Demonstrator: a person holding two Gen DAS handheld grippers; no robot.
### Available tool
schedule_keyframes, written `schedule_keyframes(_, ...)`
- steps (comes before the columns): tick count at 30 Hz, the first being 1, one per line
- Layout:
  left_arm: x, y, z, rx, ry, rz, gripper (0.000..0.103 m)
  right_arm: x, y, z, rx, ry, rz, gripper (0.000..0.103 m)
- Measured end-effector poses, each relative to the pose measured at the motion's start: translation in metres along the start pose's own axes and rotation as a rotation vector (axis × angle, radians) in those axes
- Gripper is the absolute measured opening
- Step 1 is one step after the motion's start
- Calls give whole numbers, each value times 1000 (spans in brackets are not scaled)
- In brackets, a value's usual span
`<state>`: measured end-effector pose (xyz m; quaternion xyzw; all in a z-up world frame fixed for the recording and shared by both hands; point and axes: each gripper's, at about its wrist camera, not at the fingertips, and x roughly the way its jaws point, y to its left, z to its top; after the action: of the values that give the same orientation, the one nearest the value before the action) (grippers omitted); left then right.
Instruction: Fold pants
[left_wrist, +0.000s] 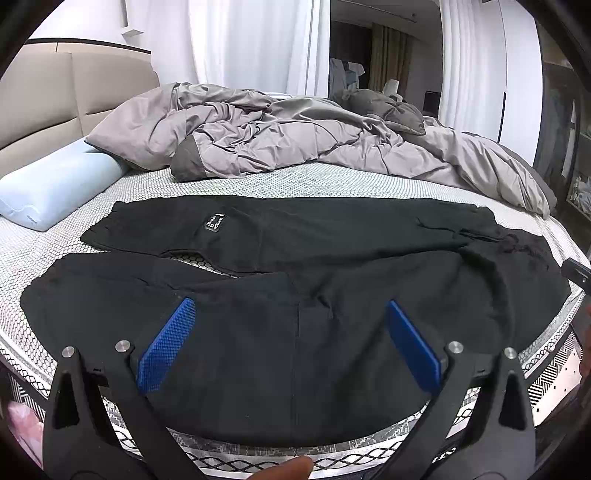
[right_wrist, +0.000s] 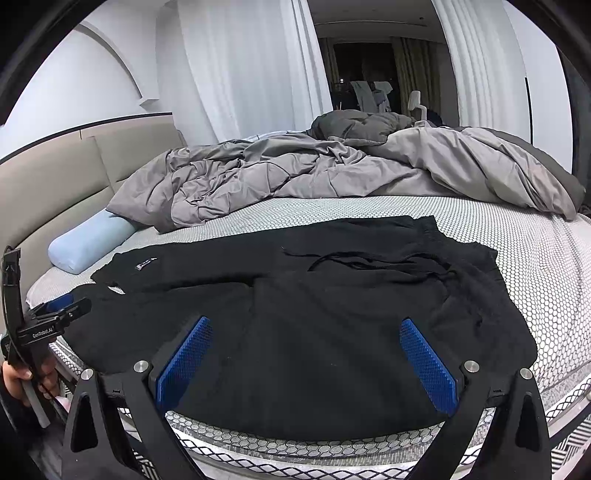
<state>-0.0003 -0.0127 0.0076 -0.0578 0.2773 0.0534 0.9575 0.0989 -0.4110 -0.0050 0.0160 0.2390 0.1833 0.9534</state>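
Observation:
Black pants (left_wrist: 295, 266) lie spread flat across the near part of the mattress (left_wrist: 258, 181), legs toward the left, waistband with drawstring at the right. They also show in the right wrist view (right_wrist: 314, 295). A small label (left_wrist: 215, 222) sits on the far leg. My left gripper (left_wrist: 290, 314) is open and empty, hovering over the near leg. My right gripper (right_wrist: 306, 332) is open and empty over the seat area near the waistband. The left gripper also shows at the left edge of the right wrist view (right_wrist: 55, 310).
A crumpled grey duvet (left_wrist: 277, 136) fills the far half of the bed. A light blue pillow (left_wrist: 55, 184) lies at the left by the beige headboard (left_wrist: 55, 92). White curtains hang behind. The mattress edge (left_wrist: 295, 454) runs just below the grippers.

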Motion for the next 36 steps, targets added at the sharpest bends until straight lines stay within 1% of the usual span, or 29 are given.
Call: schedule_keyframes(36, 0, -1, -1, 3, -2, 4, 102, 1, 1, -1, -1, 14, -2, 103)
